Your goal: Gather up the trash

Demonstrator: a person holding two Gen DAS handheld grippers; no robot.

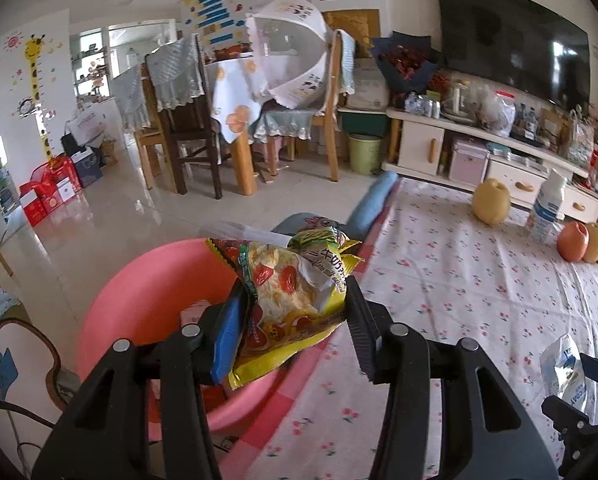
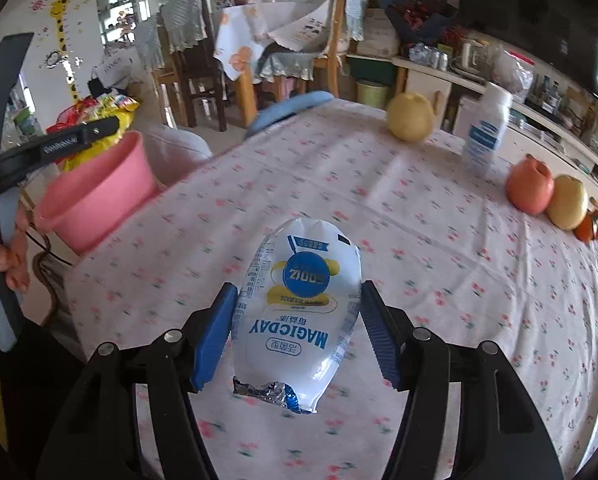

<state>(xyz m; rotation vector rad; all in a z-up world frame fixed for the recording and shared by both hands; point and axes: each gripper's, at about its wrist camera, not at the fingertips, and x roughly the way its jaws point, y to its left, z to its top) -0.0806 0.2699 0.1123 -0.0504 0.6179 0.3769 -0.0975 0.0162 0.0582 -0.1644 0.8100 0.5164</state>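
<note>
Living-room clutter fills the background: a dining table (image 1: pixel 235 92) draped in a fruit-print cloth with chairs around it, a dark television (image 1: pixel 511 52) above a low cream cabinet (image 1: pixel 431 140), and a small green bin (image 1: pixel 364 153) on the floor between them. Nearer lies the work table (image 2: pixel 439 248) under a white cloth dotted with red cherries. At its far edge stand a yellow pear (image 2: pixel 411 117), a white bottle with a blue label (image 2: pixel 485 130), and an orange fruit (image 2: pixel 529 189) touching a paler one. A pink basin (image 1: pixel 139 292) sits just off the table's left edge. The left gripper (image 1: pixel 295 304) hangs above the basin's rim, its jaws clamped on a crumpled yellow snack wrapper (image 1: pixel 287 300). The right gripper (image 2: pixel 299 328) is over the cloth, well clear of the fruit, its pads pressed against both sides of a white and blue pouch (image 2: pixel 299 308) with a torn foil end. A hand (image 2: pixel 13 256) shows at the left edge of the right wrist view.
</note>
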